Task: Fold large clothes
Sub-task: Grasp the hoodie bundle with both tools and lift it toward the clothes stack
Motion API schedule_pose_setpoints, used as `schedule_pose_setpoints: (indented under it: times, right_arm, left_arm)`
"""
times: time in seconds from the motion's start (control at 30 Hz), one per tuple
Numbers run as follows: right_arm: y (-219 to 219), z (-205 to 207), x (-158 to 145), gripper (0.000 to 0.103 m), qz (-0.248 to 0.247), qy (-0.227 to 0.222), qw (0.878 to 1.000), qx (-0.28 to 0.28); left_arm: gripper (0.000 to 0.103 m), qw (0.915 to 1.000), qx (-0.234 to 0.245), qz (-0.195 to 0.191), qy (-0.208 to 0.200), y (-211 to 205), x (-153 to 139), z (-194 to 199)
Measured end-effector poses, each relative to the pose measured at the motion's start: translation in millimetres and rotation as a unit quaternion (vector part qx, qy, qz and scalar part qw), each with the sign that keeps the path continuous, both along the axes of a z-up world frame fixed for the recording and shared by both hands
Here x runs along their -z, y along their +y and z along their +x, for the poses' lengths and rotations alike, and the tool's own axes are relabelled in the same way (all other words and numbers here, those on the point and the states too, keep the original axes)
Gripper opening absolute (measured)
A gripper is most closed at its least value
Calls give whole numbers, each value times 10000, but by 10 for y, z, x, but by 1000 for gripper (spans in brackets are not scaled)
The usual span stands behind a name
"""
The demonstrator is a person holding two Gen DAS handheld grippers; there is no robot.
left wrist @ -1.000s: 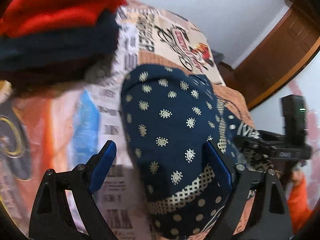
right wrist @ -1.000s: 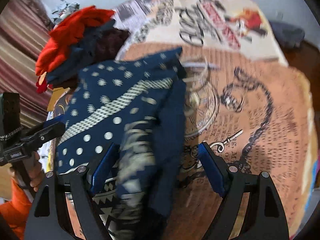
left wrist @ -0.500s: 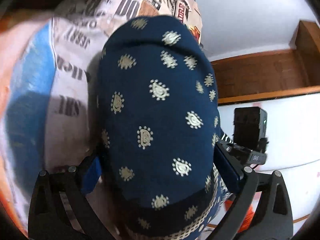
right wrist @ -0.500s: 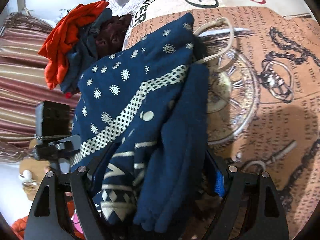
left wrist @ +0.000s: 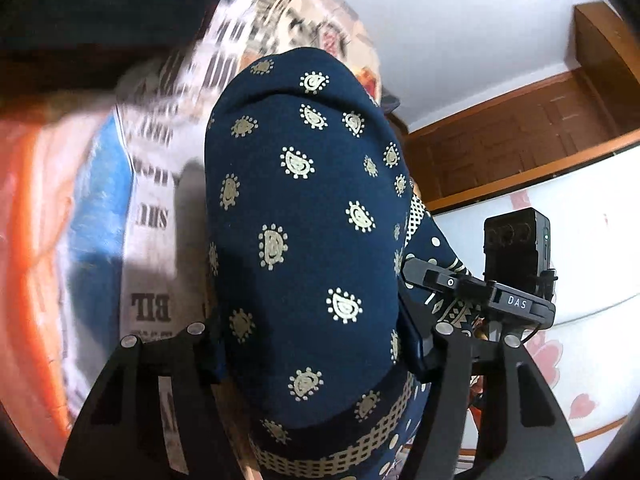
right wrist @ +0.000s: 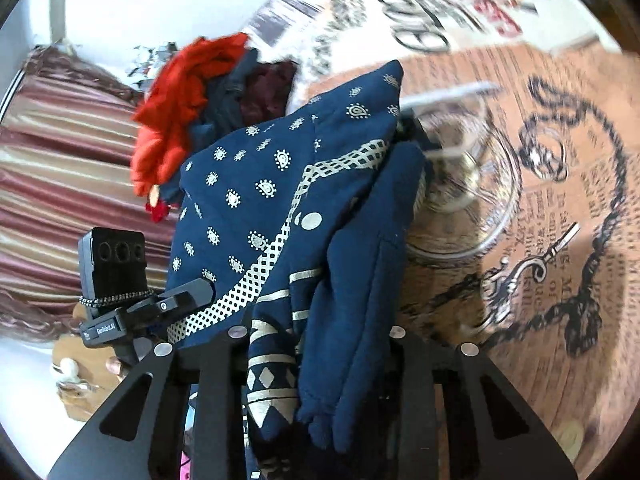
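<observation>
While the left gripper (left wrist: 316, 344) has its fingers (left wrist: 412, 340) pressed in from both sides on a thick fold of the navy patterned garment (left wrist: 304, 216), the cloth bulges up between them and fills the middle of the left wrist view; those fingers have just been closing on it. To the left of the fingers lies the printed bedspread (left wrist: 148, 216), with newspaper-style lettering and blue and orange patches, blurred. Beyond and to the right of the fingers stands a white wall (left wrist: 460, 20) with a brown wooden door frame (left wrist: 520, 144). Just right of the right-hand finger the other gripper shows, a black camera block on top of it, with the garment's checkered band running towards it.

From the right wrist view, the left gripper (right wrist: 188, 294) sits left of the near fingers, nipped on the garment's (right wrist: 260, 184) edge. Behind it are striped curtains (right wrist: 60, 184), and farther up a heap of red and dark clothes (right wrist: 188, 100) lies on the bed beyond the navy cloth. The right gripper (right wrist: 316, 336) has just been closing too, and its fingers (right wrist: 236, 344) are clenched on a bunched, layered fold of the same garment, which hangs through the gap. To the right of the fingers the orange-brown bedspread (right wrist: 560, 240) with its chain and key print lies bare.
</observation>
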State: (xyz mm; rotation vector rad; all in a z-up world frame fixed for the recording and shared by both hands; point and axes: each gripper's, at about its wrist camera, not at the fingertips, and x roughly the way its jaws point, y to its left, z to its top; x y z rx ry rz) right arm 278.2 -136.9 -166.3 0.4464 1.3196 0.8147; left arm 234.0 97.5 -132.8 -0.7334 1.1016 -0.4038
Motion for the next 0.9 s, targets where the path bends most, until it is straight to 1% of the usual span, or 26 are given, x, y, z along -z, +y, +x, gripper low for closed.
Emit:
schedule_pose_setpoints:
  times: [0.03,0.13,0.2,0.27,0.3,0.33,0.4,0.5,0.6,0.7,0.77,0.8,0.83,0.9]
  right_arm:
    - [48,-46,-162,27,13,-172,9999,-7]
    - [174,-154,-611,27,-21,-773,9970,-65]
    - [265,-193,-933,27,3,-1191,9928,-126]
    - [341,-229,-1213,27,79,-1534,9880,-165]
    - [448,-220,-1411,27,159,-1738,9845,-189]
    - [480,-220,-1537,27,226,-1856,9821,-214]
    - [695,-156,-1816,27,381,-2128,9759,-288]
    - [1036,-28,-2095,27,537,-2348,9699,-350]
    - [1386,147,-2248,27,529,-2539,9649,-405]
    - [1709,377,-2295,27,629,-2557,9639,-387]
    - [1892,581,-2234,28,736,-2452,9661,-337]
    - [1980,684,-2177,28,782,-2362,9681,-309]
    - [2019,759,-2118,28,808,-2279,9699,-294]
    - [2186,963,-1981,27,762,-2094,9744,-282]
  left_arm:
    - [63,9999,2,22,-103,24,-102,-44]
    - [63,9982,6,200,-571,139,-563,-217]
    - [63,9944,-18,386,-986,244,-959,-319]
    - [63,9899,-82,496,-1323,379,-1295,-390]
    - [63,9872,-127,540,-1497,473,-1470,-405]
    - [63,9845,-159,570,-1654,571,-1627,-402]
    - [64,9781,-197,678,-1958,789,-1906,-395]
    - [64,9709,-355,849,-2212,1126,-2235,-347]
    - [64,9643,-522,1140,-2332,1395,-2456,-198]
    - [64,9579,-695,1379,-2418,1688,-2568,44]
    - [64,9568,-815,1431,-2395,1856,-2533,251]
    - [64,9577,-887,1407,-2349,1984,-2491,334]
    - [65,9585,-940,1406,-2294,2021,-2352,527]
    - [66,9603,-1016,1459,-2149,2202,-2125,759]
